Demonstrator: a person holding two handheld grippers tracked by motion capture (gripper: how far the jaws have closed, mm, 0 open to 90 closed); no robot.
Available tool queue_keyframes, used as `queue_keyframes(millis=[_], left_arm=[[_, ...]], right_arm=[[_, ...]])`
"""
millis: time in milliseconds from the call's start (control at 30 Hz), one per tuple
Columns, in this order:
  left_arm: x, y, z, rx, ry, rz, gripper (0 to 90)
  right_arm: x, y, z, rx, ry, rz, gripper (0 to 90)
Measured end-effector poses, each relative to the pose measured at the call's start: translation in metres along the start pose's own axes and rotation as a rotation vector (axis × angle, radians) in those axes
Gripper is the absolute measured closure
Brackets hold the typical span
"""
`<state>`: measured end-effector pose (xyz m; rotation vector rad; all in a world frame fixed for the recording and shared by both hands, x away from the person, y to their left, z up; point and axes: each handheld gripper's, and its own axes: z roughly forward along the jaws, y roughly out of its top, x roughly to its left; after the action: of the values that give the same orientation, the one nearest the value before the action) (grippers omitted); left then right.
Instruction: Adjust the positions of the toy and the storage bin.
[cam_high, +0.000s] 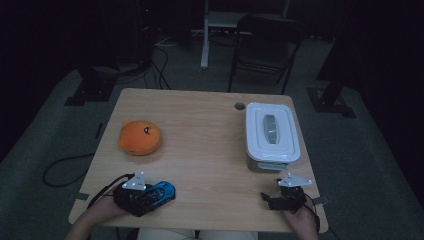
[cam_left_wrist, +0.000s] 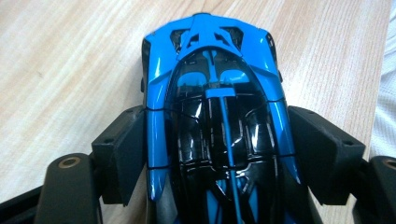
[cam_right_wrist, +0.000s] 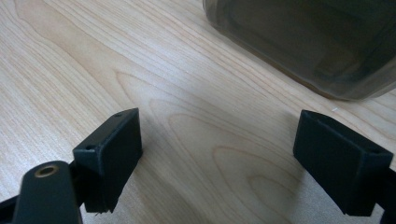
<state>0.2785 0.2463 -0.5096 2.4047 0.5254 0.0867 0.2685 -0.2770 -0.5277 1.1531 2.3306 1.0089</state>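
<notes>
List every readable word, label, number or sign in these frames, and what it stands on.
No readable text anywhere.
Orange plush: a small dark mark on top, too small to read.
Blue toy car, white-lidded container, wooden table: no lettering visible.

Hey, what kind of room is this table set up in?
Probably a lab or studio set up for recording, not a home. A lone wooden table stands on grey carpet, with loose cables across the floor, dark equipment stands around it and a folding chair behind.
</notes>
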Motion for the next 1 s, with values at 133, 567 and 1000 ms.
queue_keyframes(millis=[133,567,1000], left_arm=[[-0.001,-0.001,0.001,-0.012,0.007,-0.008,24.3],[0.0,0.006,-0.02,-0.048,0.048,-0.03,22.4],[0.028,-0.007,-0.048,-0.109,0.163,-0.142,22.8]], right_arm=[[0.0,0.0,0.0,0.0,0.0,-0.002,15.0],[0.0,0.0,0.0,-0.001,0.0,-0.003,15.0],[0.0,0.0,0.0,0.0,0.0,0.0,15.0]])
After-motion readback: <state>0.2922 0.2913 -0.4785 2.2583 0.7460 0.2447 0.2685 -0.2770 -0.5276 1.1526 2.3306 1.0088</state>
